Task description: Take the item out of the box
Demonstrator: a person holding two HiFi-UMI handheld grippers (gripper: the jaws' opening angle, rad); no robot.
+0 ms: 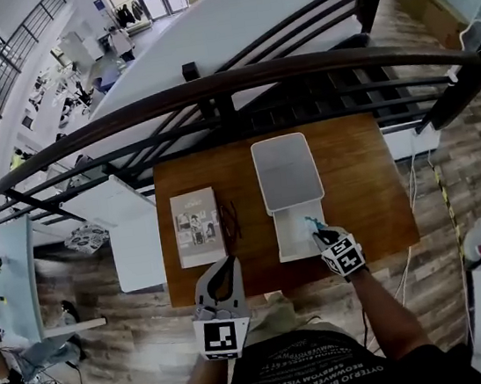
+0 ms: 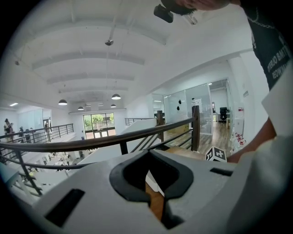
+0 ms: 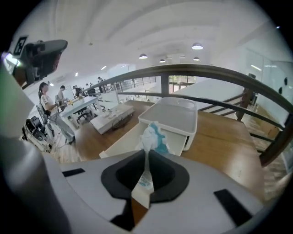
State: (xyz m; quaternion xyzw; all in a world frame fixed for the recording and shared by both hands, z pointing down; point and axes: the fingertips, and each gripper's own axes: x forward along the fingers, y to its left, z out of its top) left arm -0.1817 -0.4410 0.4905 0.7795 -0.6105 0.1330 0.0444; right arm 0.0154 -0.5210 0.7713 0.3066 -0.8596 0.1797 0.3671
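The task is underway but not finished. The right gripper (image 1: 319, 234) is clamped on the item (image 1: 313, 223), a crumpled white and teal packet. In the right gripper view the packet's lower edge is pinched between the jaws, and the rest of it stands up above them. It sits over the near end of the open white box (image 1: 290, 240), low in the right half of the head view. I cannot tell whether it has cleared the rim. It still has to be lifted clear and set down outside the box. The lid (image 1: 286, 171) lies just beyond the box, toward the middle of the frame. The left gripper (image 1: 225, 269) hangs at the near edge of the table (image 1: 364, 187), low and left of centre, its jaws together with nothing between them.

The table is brown wood. A booklet (image 1: 197, 226) lies to the left of the box. A dark curved railing (image 1: 234, 81) runs behind the table. Beyond it, at upper left, a lower office floor with desks shows. The floor around the table is wood plank.
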